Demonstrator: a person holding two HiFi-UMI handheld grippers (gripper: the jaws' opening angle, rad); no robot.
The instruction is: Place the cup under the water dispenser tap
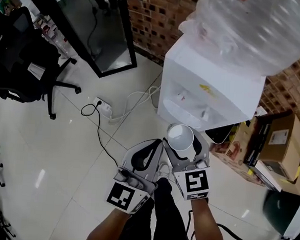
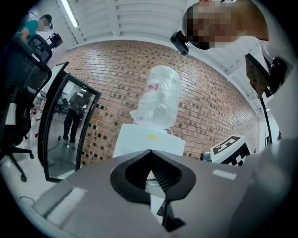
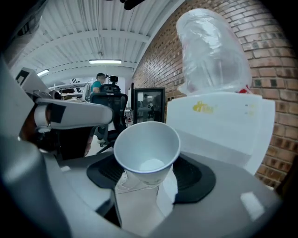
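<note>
While the white cup (image 3: 148, 146) sits empty, the right gripper (image 3: 147, 174) pinches it upright; the left gripper (image 2: 149, 157) is closed, holding nothing.

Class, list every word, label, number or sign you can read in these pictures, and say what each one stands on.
No text reads clearly.
Yellow mark on the water dispenser: blurred.
Red label on the bottle: blurred.
White label on the cardboard box: too small.
Square markers: patterns, no letters.
Cup: no print.
</note>
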